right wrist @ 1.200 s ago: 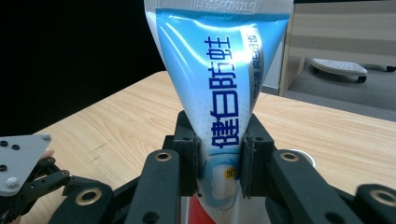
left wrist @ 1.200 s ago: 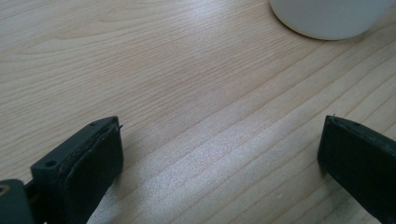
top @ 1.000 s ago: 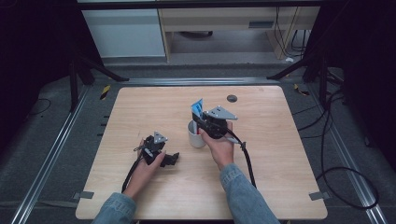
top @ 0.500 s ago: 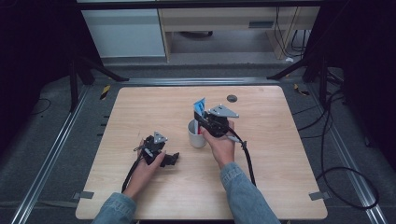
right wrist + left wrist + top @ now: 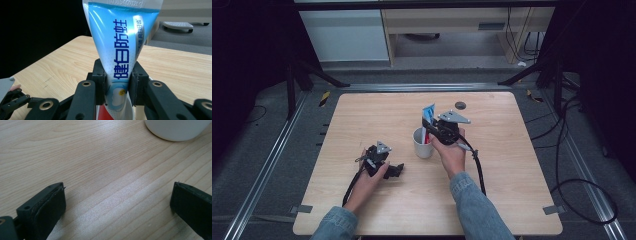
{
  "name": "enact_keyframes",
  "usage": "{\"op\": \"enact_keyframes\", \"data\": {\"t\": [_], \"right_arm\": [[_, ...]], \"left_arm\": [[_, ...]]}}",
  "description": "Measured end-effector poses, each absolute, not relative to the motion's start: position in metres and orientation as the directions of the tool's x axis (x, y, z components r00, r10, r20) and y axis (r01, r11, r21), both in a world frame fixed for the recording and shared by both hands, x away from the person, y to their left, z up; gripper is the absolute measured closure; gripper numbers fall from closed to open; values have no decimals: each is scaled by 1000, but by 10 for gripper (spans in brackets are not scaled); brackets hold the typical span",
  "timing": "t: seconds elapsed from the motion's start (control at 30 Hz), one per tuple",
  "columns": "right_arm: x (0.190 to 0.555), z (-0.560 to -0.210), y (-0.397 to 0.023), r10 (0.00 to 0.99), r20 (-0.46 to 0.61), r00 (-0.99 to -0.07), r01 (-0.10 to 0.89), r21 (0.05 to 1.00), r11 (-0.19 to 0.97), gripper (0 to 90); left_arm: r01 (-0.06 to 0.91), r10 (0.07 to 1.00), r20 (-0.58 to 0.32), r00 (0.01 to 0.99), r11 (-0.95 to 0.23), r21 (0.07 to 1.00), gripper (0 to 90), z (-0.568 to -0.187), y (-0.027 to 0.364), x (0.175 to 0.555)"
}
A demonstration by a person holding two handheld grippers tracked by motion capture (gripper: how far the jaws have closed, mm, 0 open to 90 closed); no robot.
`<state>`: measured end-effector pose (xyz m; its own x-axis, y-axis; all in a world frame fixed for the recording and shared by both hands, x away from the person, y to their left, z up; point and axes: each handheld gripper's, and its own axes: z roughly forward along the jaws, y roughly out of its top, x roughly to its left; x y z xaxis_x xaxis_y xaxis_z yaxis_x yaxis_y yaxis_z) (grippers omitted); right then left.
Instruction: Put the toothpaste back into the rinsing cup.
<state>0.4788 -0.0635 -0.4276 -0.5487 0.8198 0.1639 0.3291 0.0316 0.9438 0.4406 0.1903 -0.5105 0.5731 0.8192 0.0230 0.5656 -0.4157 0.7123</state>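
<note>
Right tongs [image 5: 117, 85] first, and they've got a firm bite: both black pads are pressed flat against the lower body of a blue toothpaste tube [image 5: 122, 50], one pad on each side, with the tube standing upright between them. Its crimped flat end points up, well above the tongs, and blue characters run down its face. Below the pads, the tube turns red and white and drops toward a pale rim; I can't quite tell from this close whether its tip touches anything down there. From the high view, those right tongs [image 5: 432, 131] hover directly over a white cup [image 5: 422, 143], the tube [image 5: 428, 119] rising out of it, its lower end inside the cup's mouth. The person's right hand [image 5: 451, 152] wraps the tool from behind, its cable trailing back along a denim sleeve.

Over to the left tongs [image 5: 117, 202]: jaws wide apart, nothing between them but bare wood grain of the counter [image 5: 100, 170]. Just ahead of them and off to one side sits the rounded white base of the cup [image 5: 175, 130], apart from both jaws. In the high view the left tongs [image 5: 398, 170] lie low on the counter [image 5: 362, 120], near the cup, held by the left hand [image 5: 371, 177].

Farther out beyond the right tongs, a small dark round disc [image 5: 460, 105] lies on the counter.
</note>
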Motion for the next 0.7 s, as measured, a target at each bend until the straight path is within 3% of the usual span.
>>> {"op": "enact_keyframes", "data": {"t": [0.7], "right_arm": [[482, -427, -66, 824, 188, -535, 352, 936, 16, 703]], "left_arm": [[566, 819, 23, 573, -416, 712, 0, -510, 190, 441]]}}
